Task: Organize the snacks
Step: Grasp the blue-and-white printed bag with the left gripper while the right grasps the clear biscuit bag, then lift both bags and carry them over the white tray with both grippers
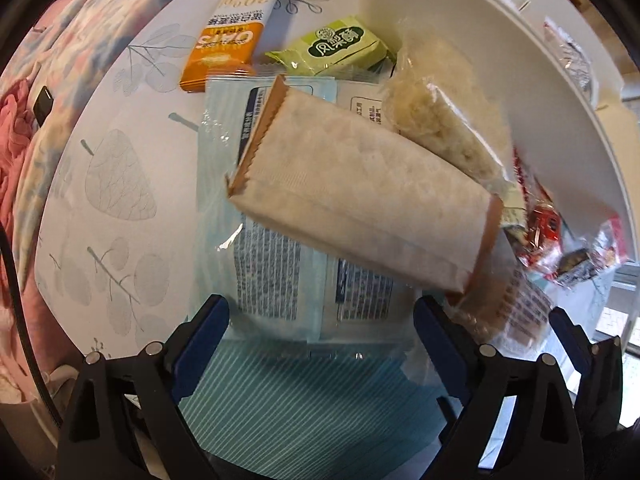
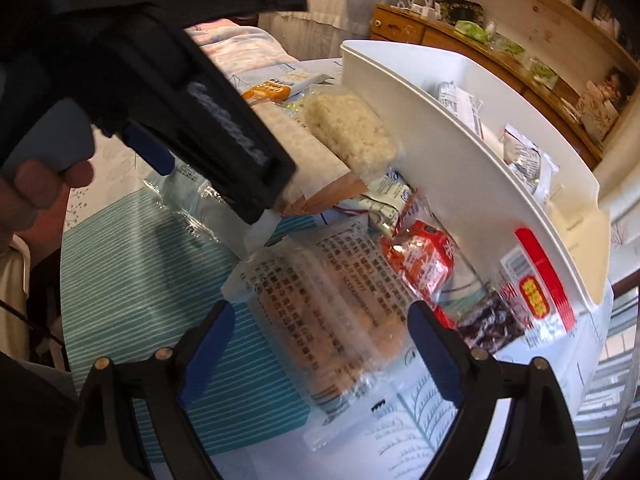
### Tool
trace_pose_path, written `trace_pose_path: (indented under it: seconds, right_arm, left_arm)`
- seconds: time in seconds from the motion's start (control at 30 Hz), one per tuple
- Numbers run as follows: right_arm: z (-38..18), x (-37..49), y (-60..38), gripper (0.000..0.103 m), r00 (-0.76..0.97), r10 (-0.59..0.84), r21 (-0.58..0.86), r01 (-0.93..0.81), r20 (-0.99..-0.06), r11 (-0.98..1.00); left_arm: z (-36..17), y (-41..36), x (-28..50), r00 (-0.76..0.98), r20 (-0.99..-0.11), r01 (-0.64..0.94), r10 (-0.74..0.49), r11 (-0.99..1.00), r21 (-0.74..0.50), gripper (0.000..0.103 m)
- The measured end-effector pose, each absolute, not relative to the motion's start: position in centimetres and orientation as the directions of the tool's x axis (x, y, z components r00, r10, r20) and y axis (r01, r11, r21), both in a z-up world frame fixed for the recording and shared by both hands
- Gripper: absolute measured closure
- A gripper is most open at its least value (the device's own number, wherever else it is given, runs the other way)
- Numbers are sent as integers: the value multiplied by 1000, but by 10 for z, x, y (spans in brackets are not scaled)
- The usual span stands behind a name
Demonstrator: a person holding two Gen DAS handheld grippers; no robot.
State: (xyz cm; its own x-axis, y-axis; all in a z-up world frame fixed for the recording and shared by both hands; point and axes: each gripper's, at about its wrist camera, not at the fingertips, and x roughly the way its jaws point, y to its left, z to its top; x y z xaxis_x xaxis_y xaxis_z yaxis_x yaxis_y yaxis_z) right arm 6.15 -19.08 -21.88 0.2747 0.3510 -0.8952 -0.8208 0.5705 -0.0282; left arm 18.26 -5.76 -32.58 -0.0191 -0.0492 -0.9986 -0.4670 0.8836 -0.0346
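Between the wide, empty right hand-held gripper (image 2: 320, 344) jaws lies the clear cracker pack (image 2: 320, 320), long axis pointing away.

Home bedroom, floral pink bedding (image 1: 60, 80), wooden shelf unit (image 2: 520, 40) with clutter, leaf-print tablecloth (image 1: 120, 184)

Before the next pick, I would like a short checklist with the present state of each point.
1. Left gripper open, nothing between its pads: ok.
2. Right gripper open: ok.
3. Clear cracker pack lies flat in front of the right gripper, not pinched: ok.
4. White wrapped bar free to lift: not ok, the rice cake pack leans on it.
5. White bin has room: cannot tell, only part of its inside shows.
6. Grippers apart: ok, but close together.
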Motion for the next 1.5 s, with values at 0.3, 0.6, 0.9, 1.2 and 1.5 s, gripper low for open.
trace_pose_path:
  seconds: [0.3, 0.6, 0.9, 1.2, 1.5]
  right_arm:
    - [-228, 67, -181, 3, 276, 374, -36, -843, -886, 537]
    - [-235, 74, -181, 0, 252, 409, 25, -826, -877, 563]
    - [-241, 92, -174, 0, 236, 401, 58, -799, -885, 598]
    - [-240, 104, -170, 14, 194, 347, 75, -771, -918, 632]
    - [-235, 115, -176, 18, 149, 274, 99, -691, -950, 717]
  left_arm:
    - [-352, -73, 222, -114, -993, -440, -4, 897, 47, 0]
    - [-366, -79, 245, -135, -991, -421, -16, 906, 43, 0]
    - [-374, -82, 239, -55, -998, -393, -20, 920, 4, 0]
    - [-365, -101, 210, 17, -1000, -385, 7, 923, 0, 6]
    - [-346, -84, 176, 16, -1000, -371, -1, 929, -7, 10]
